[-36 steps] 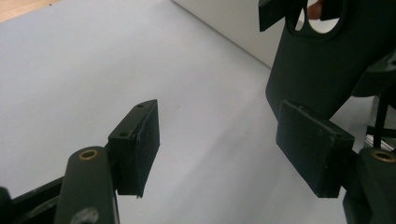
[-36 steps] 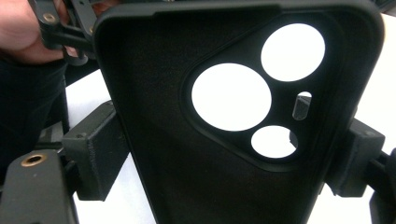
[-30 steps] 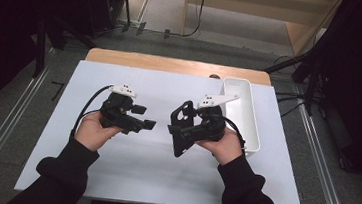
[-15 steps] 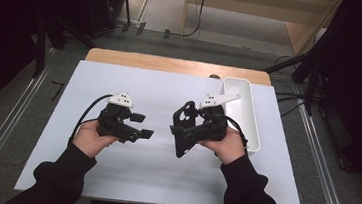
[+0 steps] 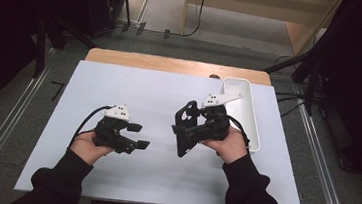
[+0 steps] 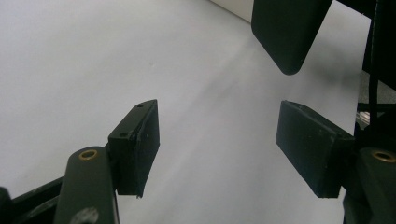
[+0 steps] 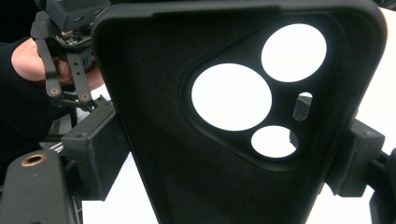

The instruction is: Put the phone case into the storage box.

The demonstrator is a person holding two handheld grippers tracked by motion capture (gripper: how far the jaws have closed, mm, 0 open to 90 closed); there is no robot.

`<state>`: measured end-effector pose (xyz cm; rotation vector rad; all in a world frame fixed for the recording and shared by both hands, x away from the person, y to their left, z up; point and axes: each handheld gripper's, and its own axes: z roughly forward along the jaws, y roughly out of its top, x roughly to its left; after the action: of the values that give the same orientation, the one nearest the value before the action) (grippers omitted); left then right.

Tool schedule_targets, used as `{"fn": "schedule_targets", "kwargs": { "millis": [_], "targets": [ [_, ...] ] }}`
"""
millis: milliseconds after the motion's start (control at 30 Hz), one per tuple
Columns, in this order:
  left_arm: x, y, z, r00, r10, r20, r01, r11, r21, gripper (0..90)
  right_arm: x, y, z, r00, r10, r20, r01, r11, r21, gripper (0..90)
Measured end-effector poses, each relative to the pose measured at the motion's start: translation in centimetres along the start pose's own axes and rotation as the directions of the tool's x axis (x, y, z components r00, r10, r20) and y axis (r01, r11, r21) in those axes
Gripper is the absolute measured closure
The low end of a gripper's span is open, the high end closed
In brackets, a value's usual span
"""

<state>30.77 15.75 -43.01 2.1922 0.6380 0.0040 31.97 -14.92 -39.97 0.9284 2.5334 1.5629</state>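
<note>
My right gripper (image 5: 192, 127) is shut on a black phone case (image 5: 184, 132), which it holds upright above the white table top (image 5: 120, 86). In the right gripper view the case (image 7: 187, 182) stands between both pads (image 7: 95, 151), its inner side and camera cut-outs facing the camera. To its left my left gripper (image 5: 139, 136) is open with nothing between its jaws, which point right toward the case. In the left gripper view the open jaws (image 6: 217, 149) frame bare table, and a rounded corner of the case (image 6: 287, 32) hangs at the top right.
A white oblong tray (image 5: 250, 116) lies along the table's right side, just behind my right hand. A wooden strip (image 5: 172, 64) borders the far edge. Metal rails run along the floor on both sides.
My left hand has come down and toward the near edge with its gripper still open. The right gripper and the case have stayed where they were.
</note>
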Motion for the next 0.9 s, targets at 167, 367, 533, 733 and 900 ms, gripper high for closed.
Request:
{"fn": "schedule_targets", "kwargs": {
  "millis": [167, 367, 533, 733, 900],
  "targets": [
    [0.2, -0.8, -0.1, 0.9998, -0.016, 0.011, 0.016, 0.9999, -0.002, 29.5, -0.1, 0.0, -0.1, 1.0, -0.001, -0.002, 0.001, 1.0, 0.002, 12.9],
    [0.2, -1.7, -0.1, 0.9997, -0.025, 0.005, 0.025, 0.9997, 0.005, 26.9, -0.2, 0.0, -0.3, 1.0, 0.003, 0.003, -0.003, 1.0, 0.001, 12.9],
    [0.2, -2.3, -0.2, 0.9997, -0.024, 0.0, 0.024, 0.9997, 0.011, 26.9, -0.2, 0.0, -0.5, 1.0, 0.003, 0.004, -0.003, 1.0, 0.002, 12.9],
    [0.3, -3.2, -0.4, 0.9995, -0.029, -0.012, 0.029, 0.9993, 0.024, 26.8, -0.4, 0.0, -0.8, 0.9999, 0.008, 0.01, -0.008, 1.0, 0.0, 12.9],
    [0.4, -3.8, -0.9, 0.999, -0.042, -0.014, 0.042, 0.9989, 0.021, 26.9, -0.5, 0.2, -1.1, 0.9997, 0.017, 0.017, -0.016, 1.0, -0.005, 12.9]
  ]
}}
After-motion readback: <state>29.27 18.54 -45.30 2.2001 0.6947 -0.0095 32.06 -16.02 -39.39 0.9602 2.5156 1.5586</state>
